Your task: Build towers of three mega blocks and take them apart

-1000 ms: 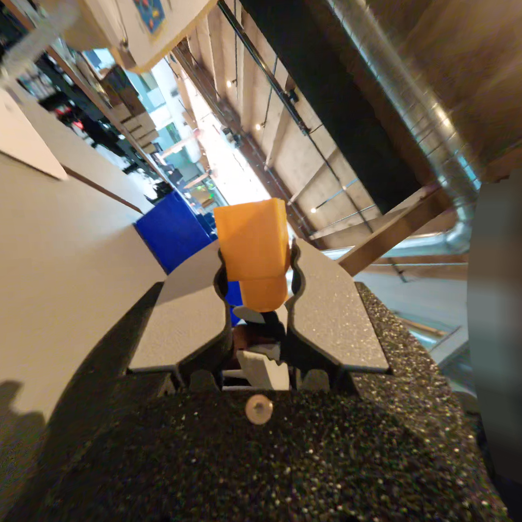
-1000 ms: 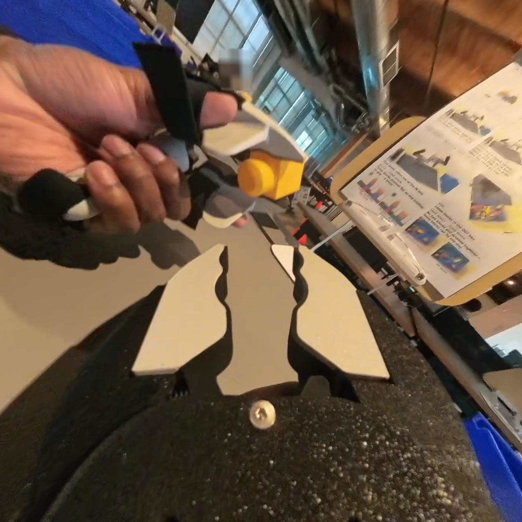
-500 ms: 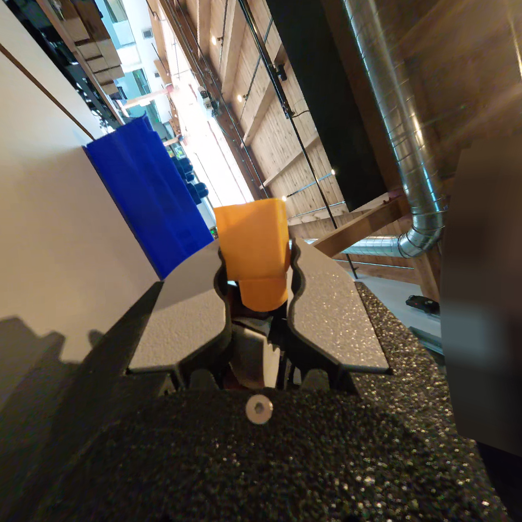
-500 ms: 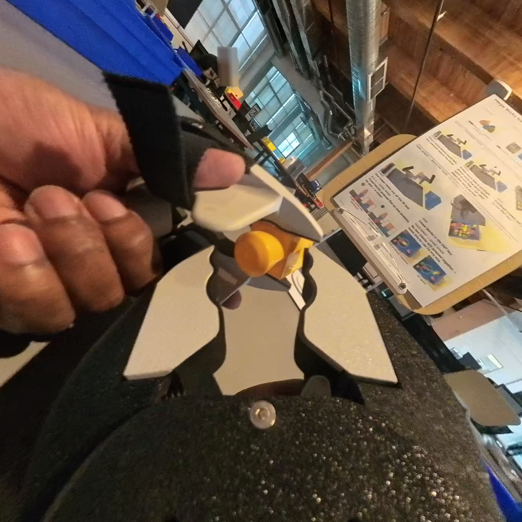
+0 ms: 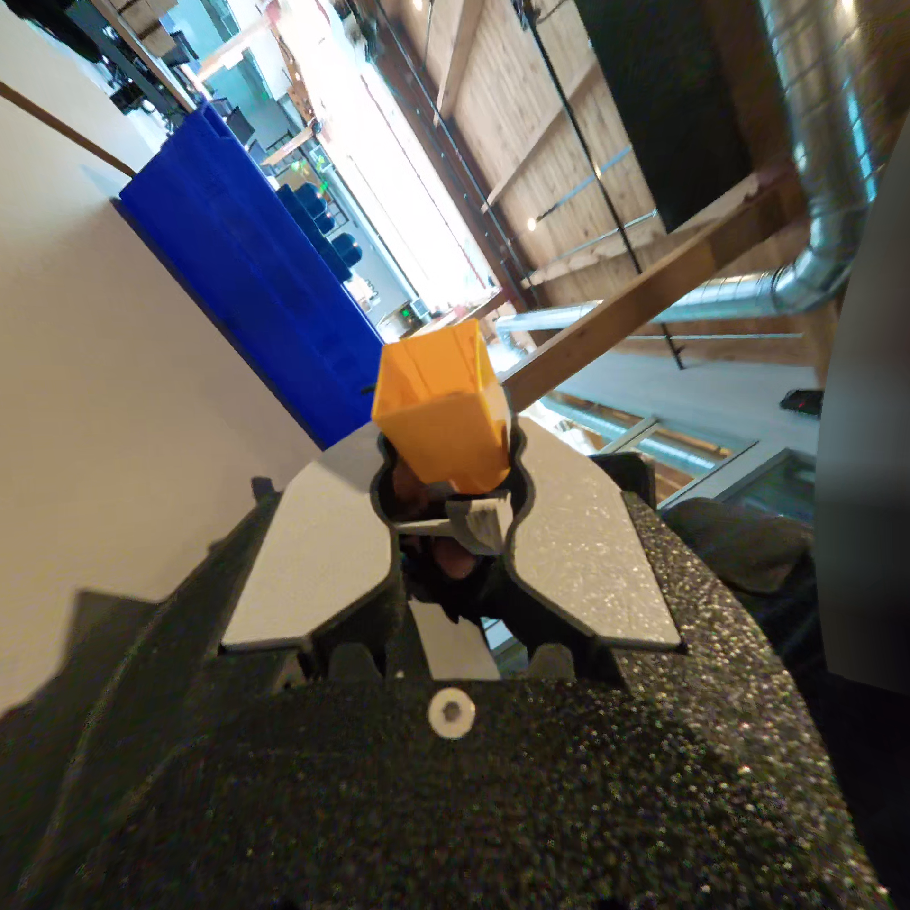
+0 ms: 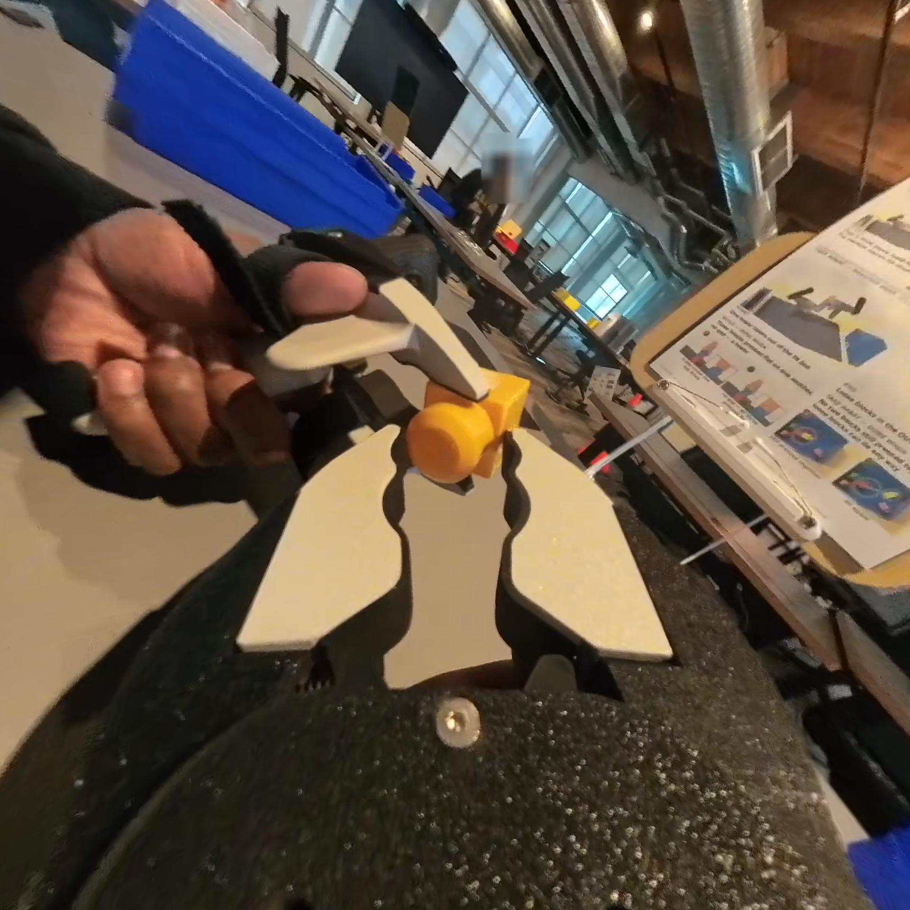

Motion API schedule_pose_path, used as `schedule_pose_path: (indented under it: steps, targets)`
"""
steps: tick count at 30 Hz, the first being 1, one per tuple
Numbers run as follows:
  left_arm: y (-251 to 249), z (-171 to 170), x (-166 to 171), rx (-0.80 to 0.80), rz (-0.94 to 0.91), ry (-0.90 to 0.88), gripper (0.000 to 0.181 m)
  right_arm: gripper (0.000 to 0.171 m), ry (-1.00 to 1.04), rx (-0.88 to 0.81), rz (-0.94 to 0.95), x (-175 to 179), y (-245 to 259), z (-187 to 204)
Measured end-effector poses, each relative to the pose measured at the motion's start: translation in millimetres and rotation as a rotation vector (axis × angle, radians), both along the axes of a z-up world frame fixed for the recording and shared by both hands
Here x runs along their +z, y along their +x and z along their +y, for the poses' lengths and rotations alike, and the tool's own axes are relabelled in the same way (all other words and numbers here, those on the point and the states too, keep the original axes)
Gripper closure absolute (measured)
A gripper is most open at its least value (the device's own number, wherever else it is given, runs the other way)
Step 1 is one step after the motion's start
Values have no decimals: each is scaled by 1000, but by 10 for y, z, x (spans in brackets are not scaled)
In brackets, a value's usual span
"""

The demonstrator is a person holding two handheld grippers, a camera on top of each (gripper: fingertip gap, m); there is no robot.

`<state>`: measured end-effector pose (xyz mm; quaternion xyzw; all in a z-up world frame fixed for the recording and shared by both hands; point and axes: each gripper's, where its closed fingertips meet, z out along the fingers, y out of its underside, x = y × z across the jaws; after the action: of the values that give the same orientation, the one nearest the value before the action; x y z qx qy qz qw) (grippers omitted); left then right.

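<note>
One orange mega block [image 5: 438,443] is held in the air between both grippers. My left gripper [image 5: 445,433] is shut on its body, with the hollow underside pointing away. In the right wrist view the block [image 6: 507,399] points its round stud at the camera. The left gripper [image 6: 468,438], held by a gloved hand [image 6: 147,354], clamps it from above and below. My right gripper [image 6: 453,438] has closed in on the stud end, with its fingertips against both sides. Its fingers [image 5: 472,522] show just behind the block in the left wrist view. No other blocks are in view.
A white table [image 6: 74,541] lies below, with a blue bin [image 6: 236,118] at its far side; the bin also shows in the left wrist view [image 5: 236,276]. An illustrated instruction board [image 6: 812,394] stands to the right. A dark blurred shape [image 5: 866,443] fills the left wrist view's right edge. Less than 4 cm separates the two grippers' tips.
The two grippers have come together. The right gripper's fingers moved around the block's stud and narrowed onto it. The block has tilted in the left gripper.
</note>
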<state>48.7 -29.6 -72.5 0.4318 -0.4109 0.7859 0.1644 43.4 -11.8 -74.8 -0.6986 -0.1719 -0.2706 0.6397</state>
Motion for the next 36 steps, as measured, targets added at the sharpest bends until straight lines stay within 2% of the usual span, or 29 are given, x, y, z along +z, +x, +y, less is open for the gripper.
schedule_pose_path:
  steps: [5,6,9,12,17,20,27,32,34,36]
  targets:
    - [56,196,-7,28,-15,55,127,134,-111,52,-50,20,-46,-105]
    - [88,281,-19,51,-12,72,127,134,-183,62,-32,-30,-42,-122]
    - [197,559,-86,140,-7,177,129,134,-547,144,188,-337,-149,-260]
    - [248,732,-149,193,3,263,130,134,-795,206,340,-434,-316,-422]
    - [213,640,-215,117,17,297,130,134,-1161,283,404,-643,-495,-612]
    - [200,588,-237,85,20,312,130,135,-1269,301,443,-760,-520,-587]
    - [160,568,-210,42,8,288,131,132,-1216,292,466,-742,-444,-441]
    - [112,643,-199,88,-65,425,131,117,-948,335,496,-441,-481,-418]
    - [79,765,-148,137,-108,545,127,115,-786,388,511,-261,-602,-370]
    - [-8,981,43,220,-174,655,124,117,-626,472,538,-97,-819,-309]
